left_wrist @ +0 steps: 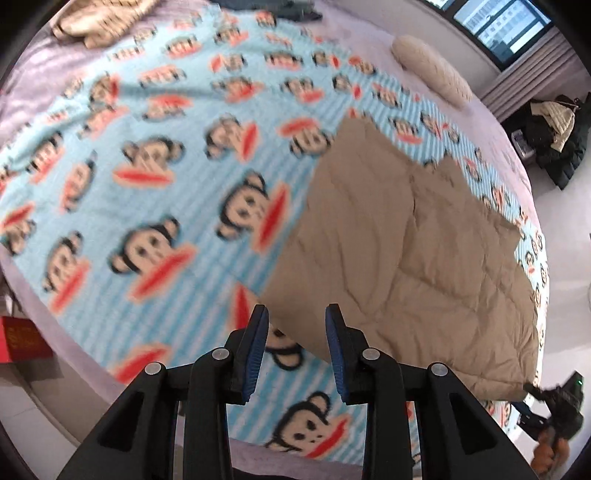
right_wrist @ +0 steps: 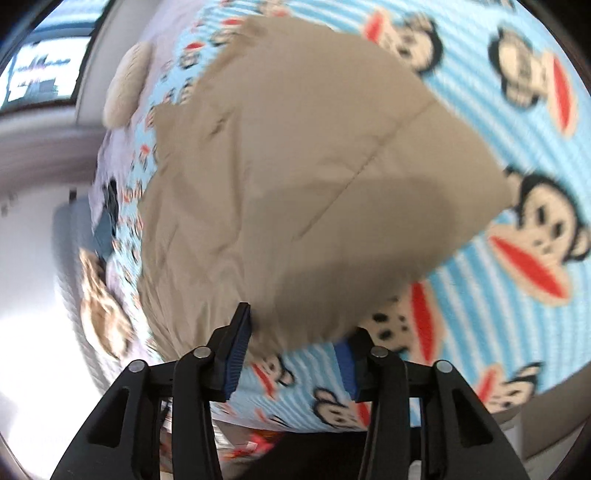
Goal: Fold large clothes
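While the tan quilted garment (left_wrist: 406,258) lay spread flat on the bed, it rested on a light-blue striped blanket (left_wrist: 155,177) printed with red-mouthed monkey faces, toward that blanket's right side in the left wrist view. The left claw (left_wrist: 297,343) hovered above the blanket just off the garment's near corner, its blue-padded fingers (left_wrist: 255,354) standing apart with nothing between them. Over the garment's near edge, the right claw (right_wrist: 295,350) also stood apart; its left finger (right_wrist: 236,350) sat at the hem of the tan fabric (right_wrist: 295,166), while the tip of its right finger was hidden behind that hem, and whether the pads touched the cloth could not be told through the blur. A stitched seam ran diagonally across the garment in the right wrist view, and a shadow darkened its near part. Beyond the garment a cream cushion (left_wrist: 432,70) lay on the lilac bedsheet (left_wrist: 369,26) near the bed's far edge, and a beige patterned bundle (left_wrist: 99,18) sat at the far left corner. Dark clothes with a pale puffer jacket (left_wrist: 554,129) were heaped on the floor beside the bed, below a window (left_wrist: 502,22). A red box (left_wrist: 22,339) stood at the bed's left side.
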`<control>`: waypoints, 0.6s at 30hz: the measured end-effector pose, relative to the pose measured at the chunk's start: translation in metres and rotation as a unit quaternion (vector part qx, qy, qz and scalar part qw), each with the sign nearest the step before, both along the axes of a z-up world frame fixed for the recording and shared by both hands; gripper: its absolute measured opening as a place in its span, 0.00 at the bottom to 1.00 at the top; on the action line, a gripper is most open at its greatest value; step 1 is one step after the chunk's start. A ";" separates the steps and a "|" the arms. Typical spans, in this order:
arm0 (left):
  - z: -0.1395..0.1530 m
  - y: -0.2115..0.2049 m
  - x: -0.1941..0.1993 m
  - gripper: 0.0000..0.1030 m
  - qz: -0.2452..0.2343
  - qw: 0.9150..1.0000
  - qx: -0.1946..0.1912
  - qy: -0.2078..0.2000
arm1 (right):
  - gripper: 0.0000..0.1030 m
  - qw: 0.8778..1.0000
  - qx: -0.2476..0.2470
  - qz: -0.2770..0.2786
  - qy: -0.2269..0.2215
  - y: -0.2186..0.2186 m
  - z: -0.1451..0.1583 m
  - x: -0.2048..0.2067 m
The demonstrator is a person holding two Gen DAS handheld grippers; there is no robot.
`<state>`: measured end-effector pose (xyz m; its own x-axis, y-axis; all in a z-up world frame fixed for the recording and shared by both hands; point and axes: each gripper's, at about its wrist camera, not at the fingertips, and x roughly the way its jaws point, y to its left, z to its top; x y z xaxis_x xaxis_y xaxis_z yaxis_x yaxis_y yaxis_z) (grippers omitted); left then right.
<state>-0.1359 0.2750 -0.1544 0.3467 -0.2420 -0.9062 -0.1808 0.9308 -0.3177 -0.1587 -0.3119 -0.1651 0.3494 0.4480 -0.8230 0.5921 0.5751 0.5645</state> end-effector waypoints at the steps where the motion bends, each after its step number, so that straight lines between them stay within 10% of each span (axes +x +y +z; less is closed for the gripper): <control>1: 0.004 0.000 0.004 0.32 0.000 1.000 0.001 -0.003 | 0.30 1.000 -0.011 0.007 -0.006 0.001 0.004 -0.001; 12: -0.070 -0.041 0.056 0.32 -0.069 0.993 0.057 0.075 | 0.23 0.993 -0.077 0.087 -0.007 0.042 0.023 -0.021; 18: -0.060 -0.032 0.063 0.32 -0.067 0.993 0.047 0.085 | 0.23 0.990 -0.106 0.078 0.047 0.052 -0.001 -0.004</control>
